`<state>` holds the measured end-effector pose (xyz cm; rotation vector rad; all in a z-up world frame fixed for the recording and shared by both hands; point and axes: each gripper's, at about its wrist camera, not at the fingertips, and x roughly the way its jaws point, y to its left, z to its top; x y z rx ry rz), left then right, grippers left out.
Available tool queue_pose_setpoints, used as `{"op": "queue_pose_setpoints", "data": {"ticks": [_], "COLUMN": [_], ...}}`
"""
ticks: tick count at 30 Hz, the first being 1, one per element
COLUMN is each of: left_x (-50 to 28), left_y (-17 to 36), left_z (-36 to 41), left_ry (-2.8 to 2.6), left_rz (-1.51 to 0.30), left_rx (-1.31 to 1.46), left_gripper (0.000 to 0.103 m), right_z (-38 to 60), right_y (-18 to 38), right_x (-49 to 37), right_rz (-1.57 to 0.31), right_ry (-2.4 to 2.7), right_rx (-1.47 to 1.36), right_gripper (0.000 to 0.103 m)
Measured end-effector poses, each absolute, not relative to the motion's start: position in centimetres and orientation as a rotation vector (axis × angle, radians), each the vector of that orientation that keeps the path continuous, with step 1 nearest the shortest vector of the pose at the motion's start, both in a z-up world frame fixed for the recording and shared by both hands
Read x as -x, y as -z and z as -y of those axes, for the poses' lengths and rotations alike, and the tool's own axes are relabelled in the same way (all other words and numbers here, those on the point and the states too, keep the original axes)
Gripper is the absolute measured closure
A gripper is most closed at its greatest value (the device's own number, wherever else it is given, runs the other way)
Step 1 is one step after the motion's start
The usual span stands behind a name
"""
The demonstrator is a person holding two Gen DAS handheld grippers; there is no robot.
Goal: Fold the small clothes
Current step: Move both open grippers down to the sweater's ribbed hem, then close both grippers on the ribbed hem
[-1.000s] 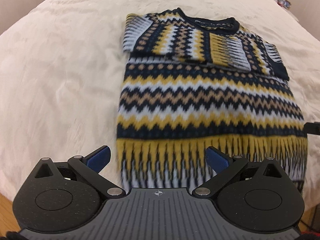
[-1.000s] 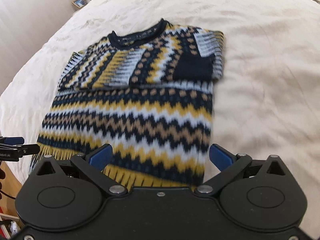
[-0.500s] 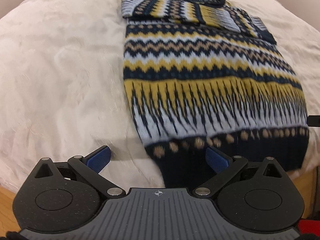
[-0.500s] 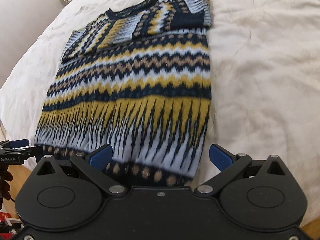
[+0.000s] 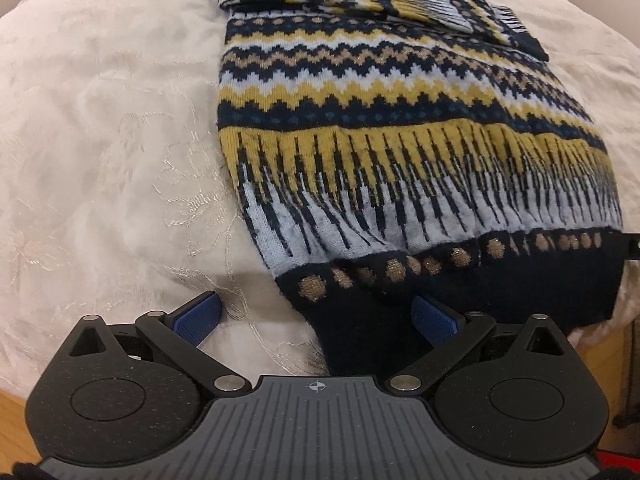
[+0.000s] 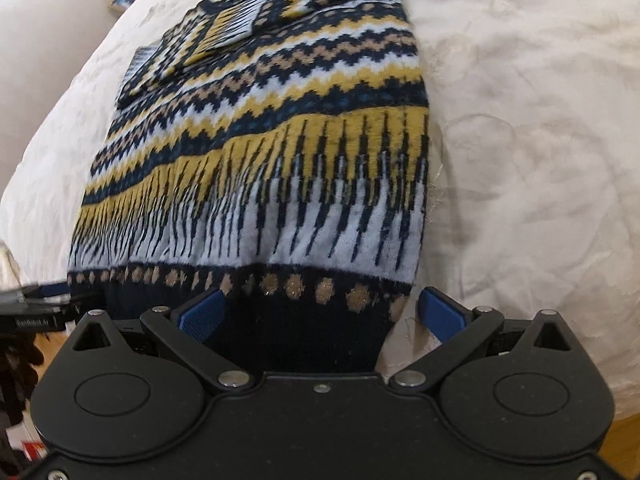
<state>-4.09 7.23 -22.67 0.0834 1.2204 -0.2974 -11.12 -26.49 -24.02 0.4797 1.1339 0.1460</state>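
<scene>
A knitted sweater (image 5: 400, 128) (image 6: 280, 152) in navy, yellow, tan and pale blue zigzag bands lies flat on a cream bedspread (image 5: 100, 140), its sleeves folded across the chest at the far end. Its dark navy hem hangs toward me at the bed's edge. My left gripper (image 5: 316, 318) is open, its blue pads either side of the hem's left corner. My right gripper (image 6: 320, 314) is open as well, straddling the hem's right corner. Neither pair of pads presses the fabric. The other gripper's tip (image 6: 36, 304) shows at the left edge of the right wrist view.
The cream bedspread (image 6: 540, 140) stretches wide on both sides of the sweater. A wooden floor (image 5: 12, 432) shows below the bed's edge. Small framed items (image 6: 124, 0) sit far off at the back left.
Both grippers have dropped low and pulled back toward the near edge of the bed, from over the sweater's middle to its navy hem. Jaws stayed open throughout.
</scene>
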Motion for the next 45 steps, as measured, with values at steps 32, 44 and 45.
{"op": "queue_pose_setpoints", "data": {"ticks": [32, 44, 45], "left_x": [6.8, 6.2, 6.3], "left_y": [20.6, 20.5, 20.2], "left_z": [-8.2, -8.6, -8.6], "left_ry": [0.383, 0.378, 0.381], "left_rz": [-1.147, -1.145, -1.131], "left_rx": [0.035, 0.137, 0.131], "left_gripper": [0.045, 0.094, 0.095], "right_z": [27.4, 29.0, 29.0], "right_y": [24.5, 24.6, 24.4], "right_x": [13.0, 13.5, 13.6], "right_rz": [-1.093, -1.105, -1.101], "right_ry": [-0.298, -0.276, -0.277], "right_rx": [-0.616, -0.666, -0.664], "right_gripper": [0.009, 0.085, 0.085]}}
